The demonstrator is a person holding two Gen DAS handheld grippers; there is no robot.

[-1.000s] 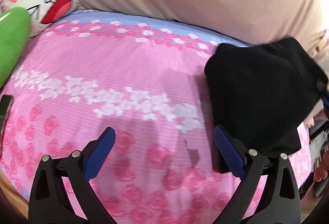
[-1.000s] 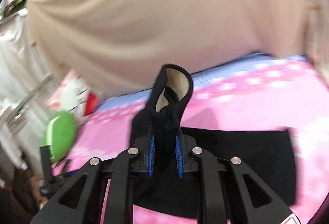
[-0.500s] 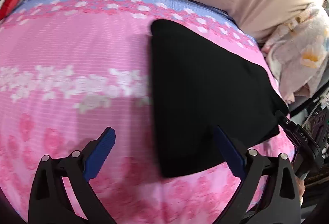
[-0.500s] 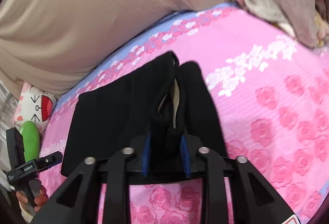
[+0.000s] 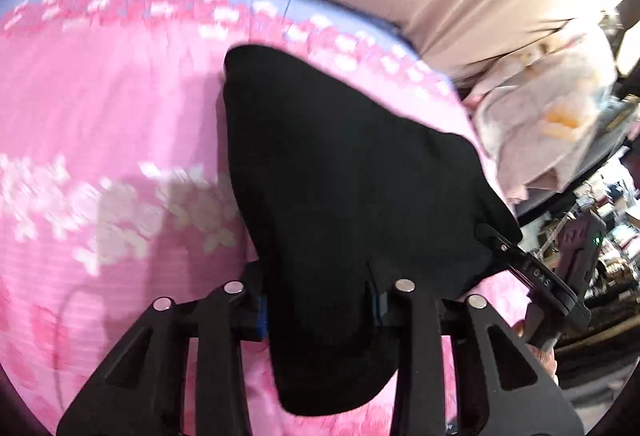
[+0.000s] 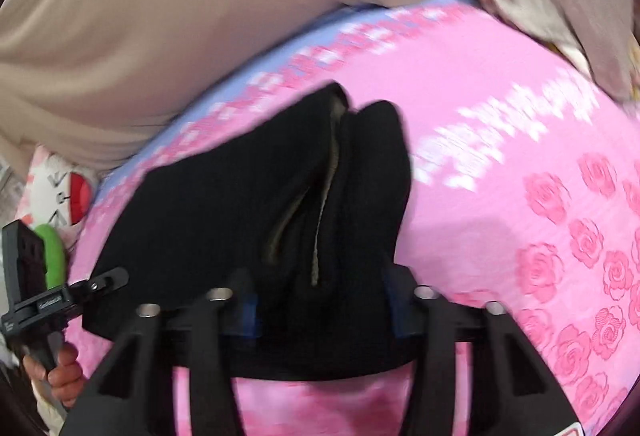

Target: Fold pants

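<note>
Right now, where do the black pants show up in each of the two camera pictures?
Left wrist view: black pants fill centre and lower right, between this gripper's fingers.
Right wrist view: black pants sit centre and left, bunched between the fingers.
Shared landmark: the pink floral bedsheet.

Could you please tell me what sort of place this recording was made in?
Most likely a bedroom: the black pants lie on a bed with a pink rose-print sheet, a white cartoon-face pillow at one end, and a crumpled pale floral blanket beside it.

Left claw [image 5: 318,306]: jaws drawn in, clamped on the near edge of the black pants [image 5: 340,176].
Right claw [image 6: 320,306]: jaws drawn in, gripping the pants' bunched edge; hand low beside it.
</note>
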